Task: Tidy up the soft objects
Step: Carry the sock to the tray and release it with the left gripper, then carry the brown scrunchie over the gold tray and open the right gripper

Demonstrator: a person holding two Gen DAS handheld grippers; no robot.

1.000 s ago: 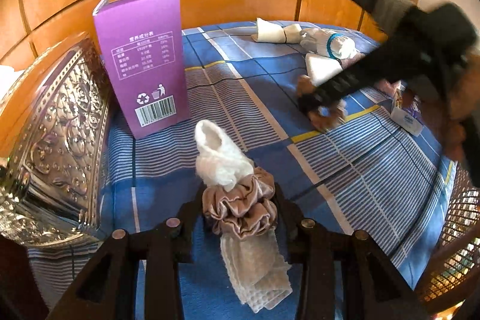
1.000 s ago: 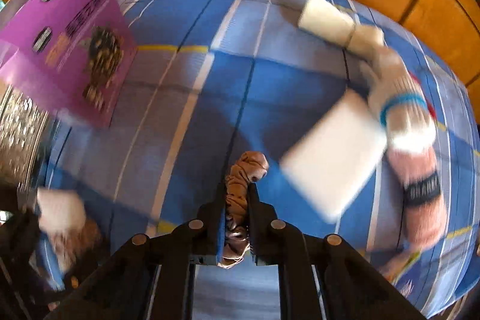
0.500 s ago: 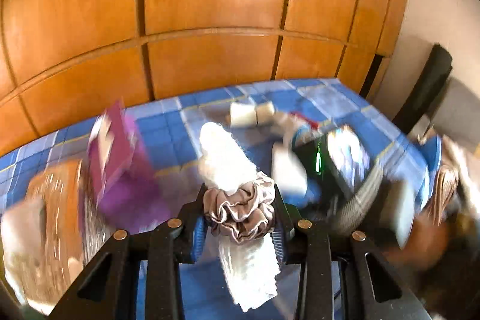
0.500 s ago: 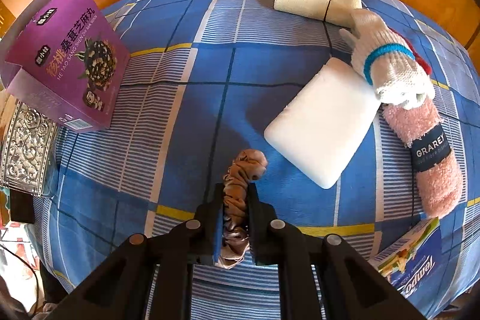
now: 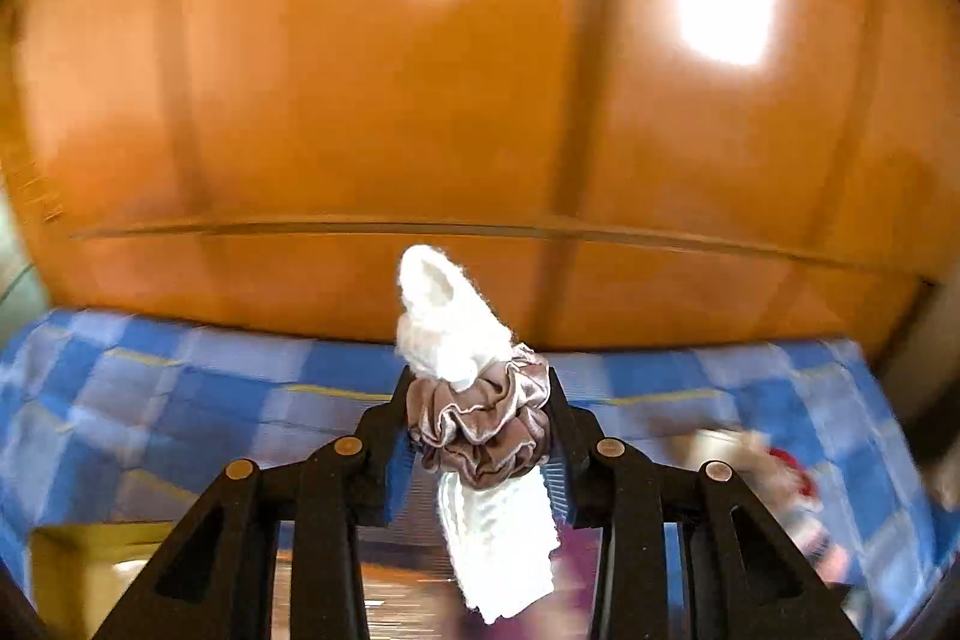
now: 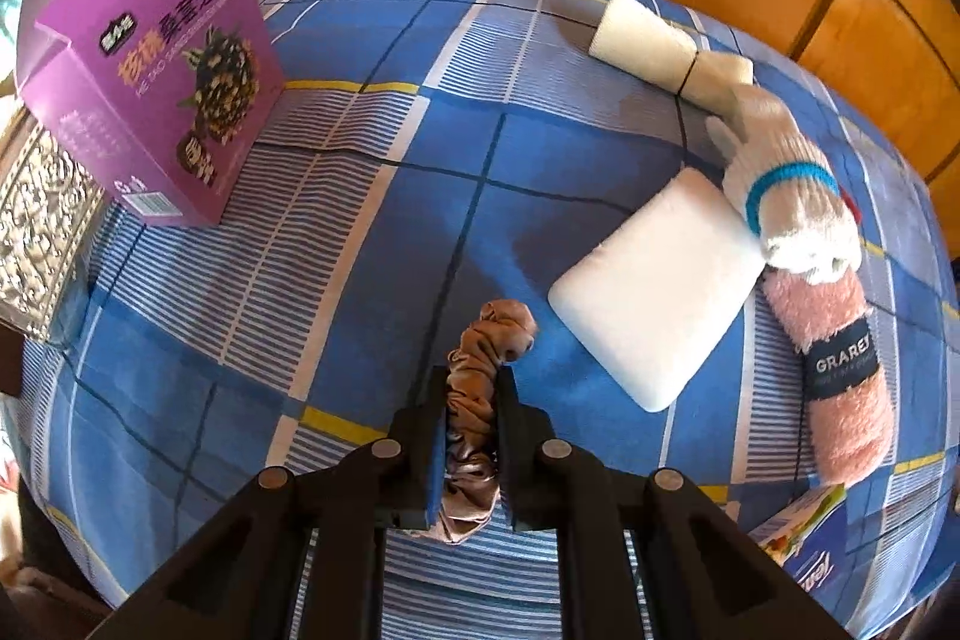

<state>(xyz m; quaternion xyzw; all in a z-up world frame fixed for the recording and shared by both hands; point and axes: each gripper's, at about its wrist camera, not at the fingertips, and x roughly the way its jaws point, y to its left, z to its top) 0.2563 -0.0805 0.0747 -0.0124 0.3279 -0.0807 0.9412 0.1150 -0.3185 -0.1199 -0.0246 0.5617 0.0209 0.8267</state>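
Btwn right tongs [image 6: 471,436]: scrunchie [image 6: 489,340], clamped.

Both tools are matte black. The left gripper [image 5: 478,436] has angular linkage arms with triangular cut-outs, brass-coloured round pivot pins and blue ribbed pads on its inner faces. The right gripper [image 6: 474,436] shows silver-grey pins and one blue pad.

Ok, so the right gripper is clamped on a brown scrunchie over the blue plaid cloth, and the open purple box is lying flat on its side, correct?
Not quite. The right wrist view shows the purple box standing upright, not flat. The right gripper is indeed shut on the brown scrunchie over the blue plaid cloth.
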